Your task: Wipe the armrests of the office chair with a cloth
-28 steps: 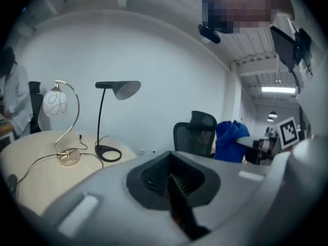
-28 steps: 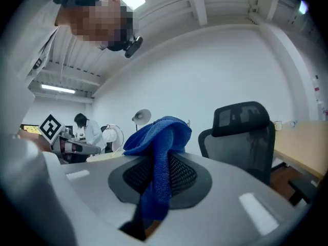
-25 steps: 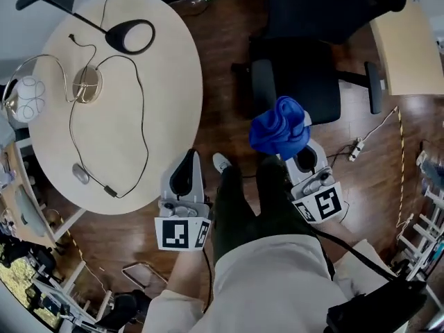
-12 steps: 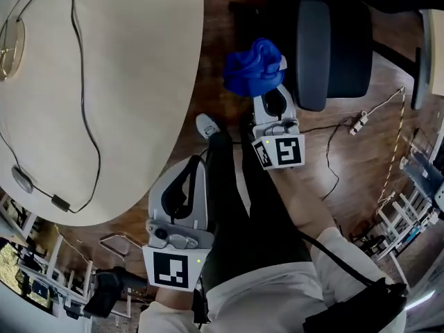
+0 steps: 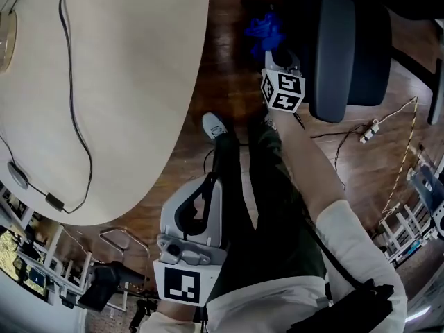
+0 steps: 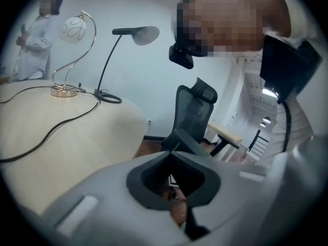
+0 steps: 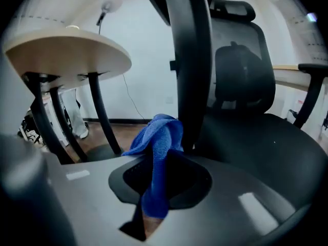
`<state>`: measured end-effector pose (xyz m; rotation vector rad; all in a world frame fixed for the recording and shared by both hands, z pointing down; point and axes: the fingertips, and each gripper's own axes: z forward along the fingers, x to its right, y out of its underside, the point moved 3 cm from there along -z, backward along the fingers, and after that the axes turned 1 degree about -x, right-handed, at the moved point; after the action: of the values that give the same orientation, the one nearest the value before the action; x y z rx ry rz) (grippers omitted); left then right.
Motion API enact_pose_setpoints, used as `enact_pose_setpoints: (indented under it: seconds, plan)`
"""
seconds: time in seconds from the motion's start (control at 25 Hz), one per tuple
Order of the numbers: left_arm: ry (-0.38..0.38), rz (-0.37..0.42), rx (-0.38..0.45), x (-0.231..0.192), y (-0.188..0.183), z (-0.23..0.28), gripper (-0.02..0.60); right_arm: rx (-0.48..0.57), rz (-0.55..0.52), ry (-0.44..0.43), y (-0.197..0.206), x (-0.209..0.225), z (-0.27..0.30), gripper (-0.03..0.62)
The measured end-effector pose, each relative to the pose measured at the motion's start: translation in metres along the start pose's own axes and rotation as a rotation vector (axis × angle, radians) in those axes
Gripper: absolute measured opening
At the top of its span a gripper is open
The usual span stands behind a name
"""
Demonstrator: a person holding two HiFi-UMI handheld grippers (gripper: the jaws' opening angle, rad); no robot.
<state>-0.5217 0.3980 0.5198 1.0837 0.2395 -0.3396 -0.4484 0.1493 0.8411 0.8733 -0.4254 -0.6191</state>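
Observation:
The blue cloth (image 5: 262, 29) (image 7: 160, 140) hangs bunched from my right gripper (image 5: 276, 55) (image 7: 173, 146), whose jaws are shut on it. That gripper is low beside the office chair, just left of the near armrest pad (image 5: 331, 54). In the right gripper view the armrest's black post (image 7: 193, 60) rises right behind the cloth, with the seat (image 7: 256, 152) and mesh backrest (image 7: 241, 76) beyond. My left gripper (image 5: 211, 179) (image 6: 171, 152) hangs shut and empty by the person's leg, away from the chair (image 6: 195, 111).
A round beige table (image 5: 125, 82) (image 6: 61, 137) with a cable and two desk lamps (image 6: 128, 35) stands to the left; its black legs (image 7: 100, 111) show nearby. The far armrest (image 7: 312, 70), a power strip (image 5: 368, 132) and cables lie on the wooden floor to the right.
My right gripper has sunk with the cloth from above the seat to floor level beside the near armrest. The left gripper has dropped lower beside the leg.

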Motion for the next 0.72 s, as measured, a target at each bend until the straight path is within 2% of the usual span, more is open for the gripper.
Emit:
enact_pose_setpoints:
  seconds: [0.08,0.16,0.24,0.32,0.4,0.48,0.6,0.72]
  plan:
    - [-0.008,0.006,-0.011,-0.011,0.014,-0.011,0.000,-0.048,-0.005,-0.015,0.027,-0.012,-0.003,0.063]
    - [-0.029,0.010,-0.010,-0.030,0.025,-0.023,0.000,-0.060,-0.014,-0.078,0.047,-0.045,-0.024,0.063]
    - [-0.062,0.011,0.014,-0.041,0.020,-0.028,0.000,-0.058,-0.005,-0.198,0.044,-0.084,-0.063,0.063]
    - [-0.103,0.004,0.057,-0.043,0.000,-0.027,0.000,-0.037,0.010,-0.383,0.016,-0.128,-0.127,0.063]
    - [-0.129,0.008,0.090,-0.039,-0.025,-0.032,0.000,0.040,0.012,-0.569,-0.040,-0.165,-0.206,0.063]
    - [-0.128,0.027,0.117,-0.031,-0.052,-0.042,0.000,0.173,0.012,-0.674,-0.123,-0.180,-0.280,0.064]
    - [-0.099,0.085,0.171,-0.004,-0.107,-0.058,0.000,0.386,0.034,-0.696,-0.254,-0.169,-0.364,0.064]
    - [-0.057,0.165,0.236,0.042,-0.171,-0.067,0.000,0.594,0.010,-0.623,-0.352,-0.128,-0.419,0.064]
